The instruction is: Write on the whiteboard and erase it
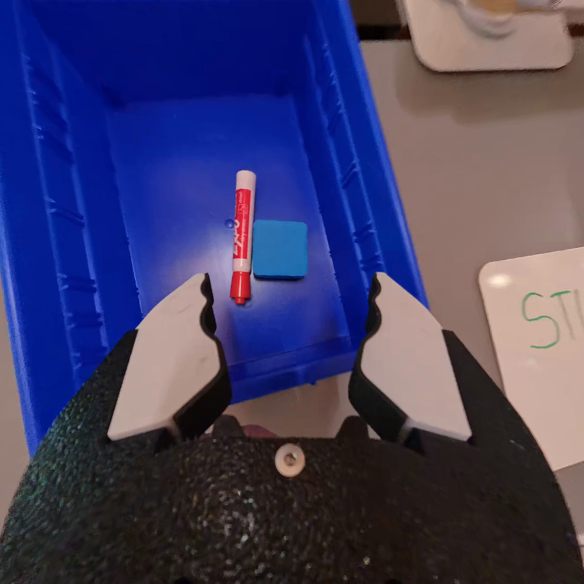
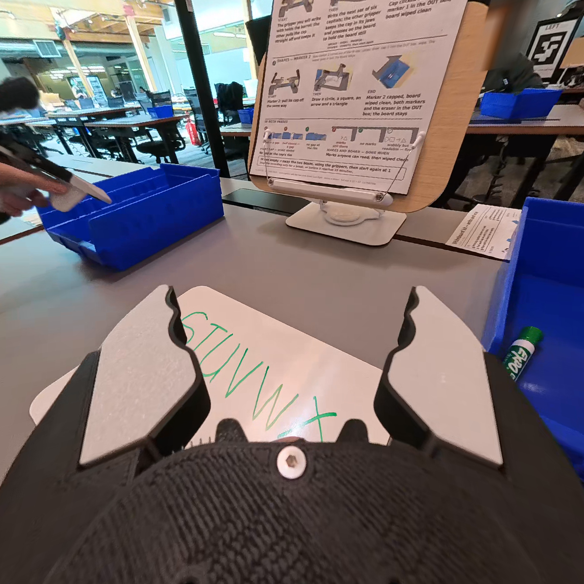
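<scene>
- Left gripper (image 1: 289, 292) hangs above the near end of a blue bin (image 1: 79, 252), fingers spread wide with nothing between them.
- Down on the bin floor lies a red marker (image 1: 243, 237), capped, its cap end pointing toward the gripper.
- Just beside it on the right sits a small blue eraser (image 1: 280, 249), lying flat; whether the two touch is hard to tell from this angle.
- Off to the right of the bin, on the grey table (image 1: 474, 158), a corner of the whiteboard (image 1: 537, 395) shows, green writing on it.
- Over to the right wrist view: the right gripper (image 2: 292, 308) is poised over the whiteboard (image 2: 284, 347), fingers released and apart, gripping nothing.
- The board lies flat on the table, a line of green letters running diagonally across it between the two fingers.
- On the right, a second blue bin (image 2: 553, 284) holds a green marker (image 2: 521, 352), capped, leaning at the bin's near left corner.
- Far left in this view, the left gripper (image 2: 94, 192), held in a person's hand (image 2: 22, 192), reaches over the first blue bin (image 2: 142, 218).
- Behind the board stands an instruction sheet (image 2: 347, 94) on a wooden stand (image 2: 442, 126), and a small printed card (image 2: 483, 230) lies near the second bin.
</scene>
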